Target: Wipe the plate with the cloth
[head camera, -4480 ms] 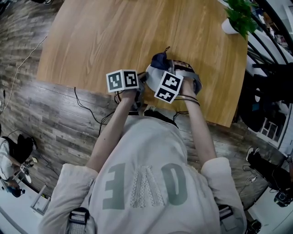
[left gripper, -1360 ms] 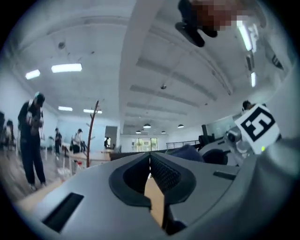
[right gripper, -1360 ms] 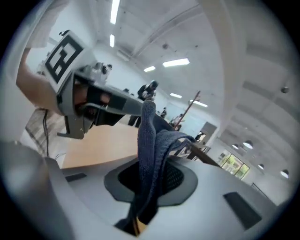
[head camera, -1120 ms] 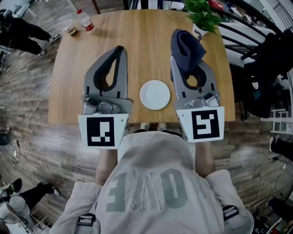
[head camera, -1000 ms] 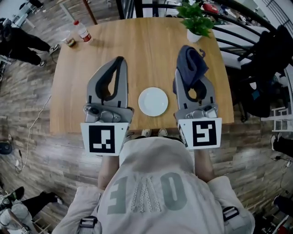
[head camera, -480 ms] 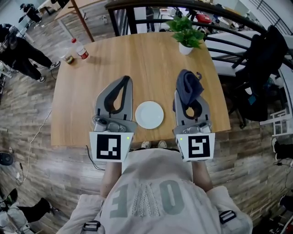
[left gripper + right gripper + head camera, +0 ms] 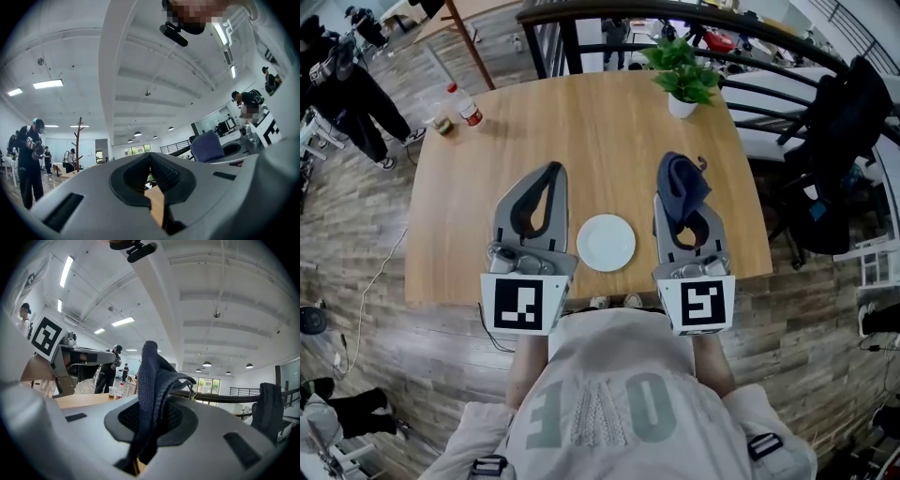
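Observation:
A small white plate [image 7: 607, 243] lies on the wooden table [image 7: 581, 122] near its front edge. My left gripper [image 7: 551, 171] is held above the table to the left of the plate, its jaws shut with nothing between them [image 7: 150, 157]. To the right of the plate my right gripper [image 7: 680, 187] is shut on a dark blue cloth [image 7: 682, 187]. The cloth [image 7: 152, 380] stands bunched up out of the jaws in the right gripper view. Both grippers point about level, away from the person, and neither touches the plate.
A potted green plant [image 7: 682, 75] stands at the table's far right. A bottle [image 7: 463, 103] and a small cup [image 7: 442, 124] sit at the far left corner. A black railing [image 7: 694, 19] runs behind the table. People stand at the left [image 7: 356, 89].
Over 4.5 s ago, when both grippers worked low at the plate, they now sit apart on either side of it. In the last second both sank slightly; the view widened.

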Available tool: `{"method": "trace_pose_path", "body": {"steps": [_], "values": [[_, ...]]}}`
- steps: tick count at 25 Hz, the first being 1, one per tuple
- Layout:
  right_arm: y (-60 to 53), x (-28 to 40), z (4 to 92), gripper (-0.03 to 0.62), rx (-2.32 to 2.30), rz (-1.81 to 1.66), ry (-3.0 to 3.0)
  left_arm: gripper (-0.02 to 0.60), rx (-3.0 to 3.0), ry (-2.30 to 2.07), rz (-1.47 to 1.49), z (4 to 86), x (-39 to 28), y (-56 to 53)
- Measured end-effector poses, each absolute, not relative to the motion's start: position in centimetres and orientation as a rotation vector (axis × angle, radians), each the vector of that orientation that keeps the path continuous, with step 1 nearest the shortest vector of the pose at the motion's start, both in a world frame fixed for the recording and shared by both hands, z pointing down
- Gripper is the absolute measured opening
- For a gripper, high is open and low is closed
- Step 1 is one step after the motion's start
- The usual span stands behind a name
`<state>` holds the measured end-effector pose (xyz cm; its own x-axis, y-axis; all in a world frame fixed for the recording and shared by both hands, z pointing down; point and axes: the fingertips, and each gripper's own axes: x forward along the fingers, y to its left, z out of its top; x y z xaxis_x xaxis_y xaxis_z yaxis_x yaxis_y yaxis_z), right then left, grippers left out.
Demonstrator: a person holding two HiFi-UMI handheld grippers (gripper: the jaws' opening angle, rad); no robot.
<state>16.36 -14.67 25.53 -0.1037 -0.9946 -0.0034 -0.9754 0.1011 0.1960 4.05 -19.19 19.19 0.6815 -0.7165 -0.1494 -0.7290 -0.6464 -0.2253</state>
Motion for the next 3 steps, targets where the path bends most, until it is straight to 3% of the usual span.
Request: {"method": "trace_pose_path", "body": {"steps": [3], "values": [[-14.89, 16.33, 25.79, 0.057, 1.993, -0.211, -2.251, 0.009, -2.632, 1.151, 0.077, 19.21, 4.31, -19.4]]}}
